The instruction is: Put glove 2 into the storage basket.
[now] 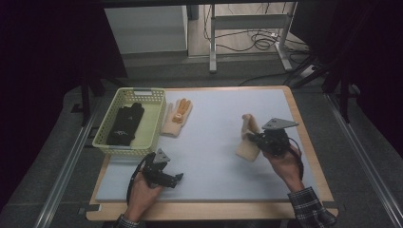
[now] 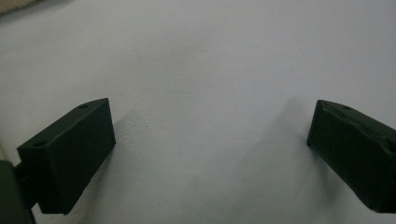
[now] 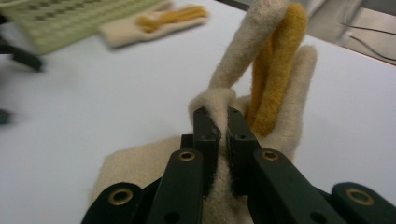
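pinching a fold of the cream glove (image 3: 261, 93), the right gripper (image 3: 223, 122) has its fingers (image 3: 205, 133) pressed together on the fabric near the base of the glove's digits, so the glove hangs off the surface (image 1: 214, 142) with its cuff end drooping below and its digits standing up above the grip. seen from the high view, this glove (image 1: 248, 142) is lifted well to the right of the basket (image 1: 153, 124), with the right gripper (image 1: 259, 138) at its right edge. its long axis runs roughly upright, tilted a little (one digit shows a mustard-yellow face in the right gripper view). the matching glove (image 1: 177, 116) lies flat just beside the basket's right wall, digits pointing away from the person, and a dark glove (image 1: 124, 124) lies inside the basket.

the left gripper (image 1: 175, 178) rests low near the front of the surface, just below the basket's near corner, its fingers (image 2: 70, 154) spread wide with nothing but bare white surface between them.

judging from this, the held glove is likely bound for the basket or its mate, and that move turns on one thing: both lie to the left of the right gripper and farther from the person, across open surface. the left hand (image 1: 142, 194) is the nearer one to the basket, but it holds nothing.
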Demonstrator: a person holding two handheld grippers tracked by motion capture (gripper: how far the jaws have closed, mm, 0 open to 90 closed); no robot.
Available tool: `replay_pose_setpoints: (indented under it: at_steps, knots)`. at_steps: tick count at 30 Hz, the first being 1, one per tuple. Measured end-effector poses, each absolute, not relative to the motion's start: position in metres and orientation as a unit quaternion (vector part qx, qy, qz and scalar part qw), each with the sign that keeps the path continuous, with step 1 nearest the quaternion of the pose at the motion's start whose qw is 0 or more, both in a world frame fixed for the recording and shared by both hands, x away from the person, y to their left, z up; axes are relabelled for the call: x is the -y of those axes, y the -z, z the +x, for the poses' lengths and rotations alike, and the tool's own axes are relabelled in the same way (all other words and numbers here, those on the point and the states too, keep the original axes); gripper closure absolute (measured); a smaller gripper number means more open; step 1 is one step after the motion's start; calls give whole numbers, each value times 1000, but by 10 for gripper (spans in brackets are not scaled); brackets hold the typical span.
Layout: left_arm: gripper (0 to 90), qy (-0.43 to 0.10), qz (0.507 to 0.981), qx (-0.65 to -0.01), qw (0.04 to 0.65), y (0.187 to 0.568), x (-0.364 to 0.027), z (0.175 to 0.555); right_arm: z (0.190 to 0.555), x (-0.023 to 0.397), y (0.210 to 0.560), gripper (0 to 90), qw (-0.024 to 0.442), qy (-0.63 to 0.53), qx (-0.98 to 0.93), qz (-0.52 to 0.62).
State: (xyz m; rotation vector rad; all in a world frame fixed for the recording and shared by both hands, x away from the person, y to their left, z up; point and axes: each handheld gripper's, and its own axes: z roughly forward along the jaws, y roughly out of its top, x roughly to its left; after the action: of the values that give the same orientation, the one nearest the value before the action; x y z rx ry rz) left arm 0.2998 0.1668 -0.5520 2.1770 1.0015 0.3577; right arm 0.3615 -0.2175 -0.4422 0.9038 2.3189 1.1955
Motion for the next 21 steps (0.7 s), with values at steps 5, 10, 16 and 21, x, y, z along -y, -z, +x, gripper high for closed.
replay_pose_setpoints:
  at_steps: [5, 10, 16, 21]
  knots:
    - [11, -138, 841, -387, 352, 552, -167, 300, 349, 180, 454, 840, 145, -437, -841, 283]
    - [11, -138, 841, -388, 352, 552, -167, 300, 339, 149, 479, 832, 107, -429, -860, 256]
    - [11, -138, 841, -387, 352, 552, -167, 300, 333, 132, 501, 533, 112, -401, -878, 238]
    - [11, -138, 841, -388, 352, 552, -167, 300, 342, 145, 491, 516, 128, -417, -862, 259]
